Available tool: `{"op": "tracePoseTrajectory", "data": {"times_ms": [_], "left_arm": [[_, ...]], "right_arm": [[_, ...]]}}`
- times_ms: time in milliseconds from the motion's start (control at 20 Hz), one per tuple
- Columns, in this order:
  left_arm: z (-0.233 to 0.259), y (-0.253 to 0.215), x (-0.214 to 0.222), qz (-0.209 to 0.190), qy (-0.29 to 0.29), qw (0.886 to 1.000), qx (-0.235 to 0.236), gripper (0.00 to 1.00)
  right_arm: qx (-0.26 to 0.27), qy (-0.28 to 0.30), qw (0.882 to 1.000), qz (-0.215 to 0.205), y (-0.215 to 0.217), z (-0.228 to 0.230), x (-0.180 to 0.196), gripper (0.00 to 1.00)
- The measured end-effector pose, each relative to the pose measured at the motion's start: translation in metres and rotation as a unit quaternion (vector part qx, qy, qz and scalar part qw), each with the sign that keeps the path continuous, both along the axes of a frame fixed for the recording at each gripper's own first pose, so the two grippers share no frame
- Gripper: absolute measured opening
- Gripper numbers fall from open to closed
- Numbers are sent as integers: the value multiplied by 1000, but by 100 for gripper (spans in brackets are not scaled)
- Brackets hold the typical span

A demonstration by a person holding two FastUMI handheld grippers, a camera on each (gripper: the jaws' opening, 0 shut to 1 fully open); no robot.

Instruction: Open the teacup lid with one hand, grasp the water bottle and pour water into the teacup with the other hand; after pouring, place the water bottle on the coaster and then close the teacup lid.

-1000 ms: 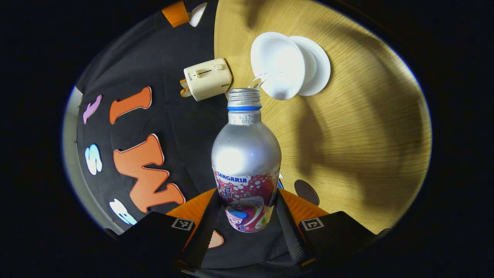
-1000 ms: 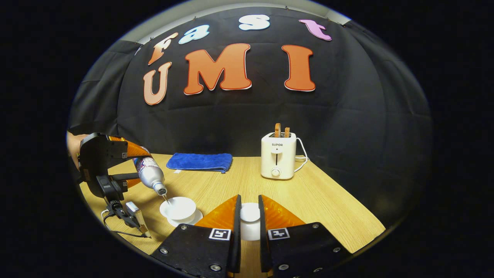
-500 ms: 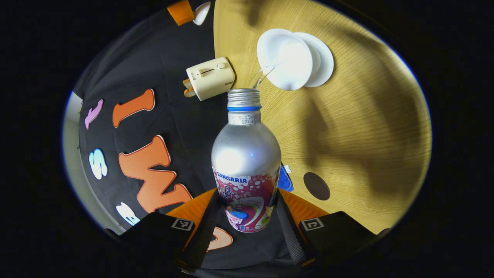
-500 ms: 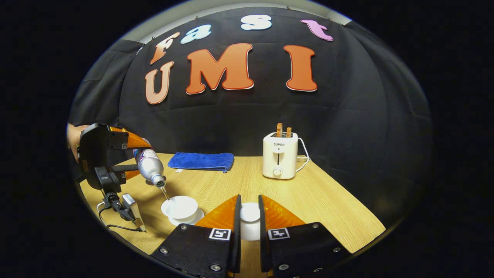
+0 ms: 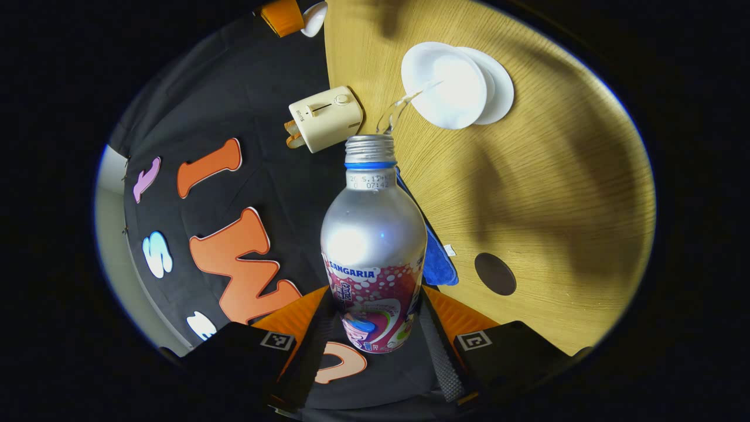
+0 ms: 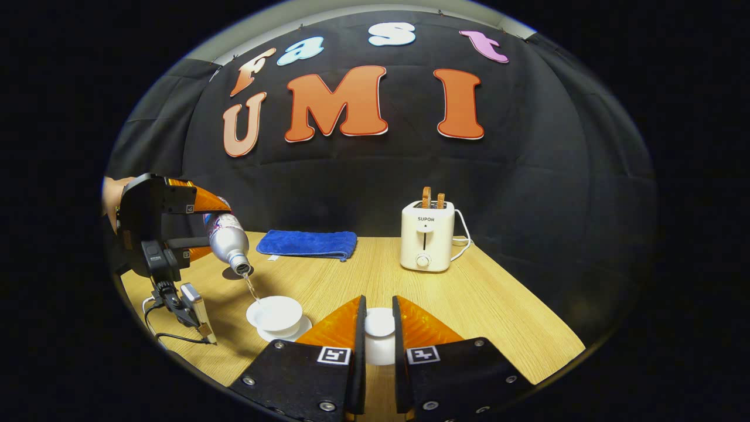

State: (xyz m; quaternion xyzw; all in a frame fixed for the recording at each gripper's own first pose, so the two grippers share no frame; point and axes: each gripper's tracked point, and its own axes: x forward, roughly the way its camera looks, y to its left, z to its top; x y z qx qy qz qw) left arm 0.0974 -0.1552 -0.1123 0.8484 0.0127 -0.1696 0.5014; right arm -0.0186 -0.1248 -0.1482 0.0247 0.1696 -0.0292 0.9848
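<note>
The water bottle (image 5: 373,234) is clamped at its lower body between both fingers of the left hand-held gripper (image 5: 375,346) and is tilted with its uncapped neck downward above the table (image 5: 556,193). A thin stream of water (image 5: 404,105) is seen running from the mouth into the open teacup (image 5: 445,85), which is seated on a white saucer (image 5: 501,94). In the right gripper view the bottle (image 6: 228,243) is held above and to one side of the teacup (image 6: 275,310), not touching it. The teacup lid (image 6: 379,322) is gripped between the fingers of the right hand-held gripper (image 6: 378,343); whether it is lifted clear of the table cannot be judged. The dark round coaster (image 5: 495,274) lies bare on the table, well apart from the teacup. A blue cloth (image 6: 307,243) and a toaster (image 6: 428,237) are located near the rear wall.
</note>
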Motion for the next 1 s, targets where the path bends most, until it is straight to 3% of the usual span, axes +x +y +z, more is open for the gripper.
{"op": "tracePoseTrajectory", "data": {"times_ms": [500, 1000], "left_arm": [[31, -2, 2, -11, -30, 999, 20, 84], [11, -9, 4, -22, -22, 998, 47, 86]], "right_arm": [[-3, 0, 1000, 5, -1, 0, -2, 20], [-8, 6, 1000, 15, 4, -6, -6, 20]]}}
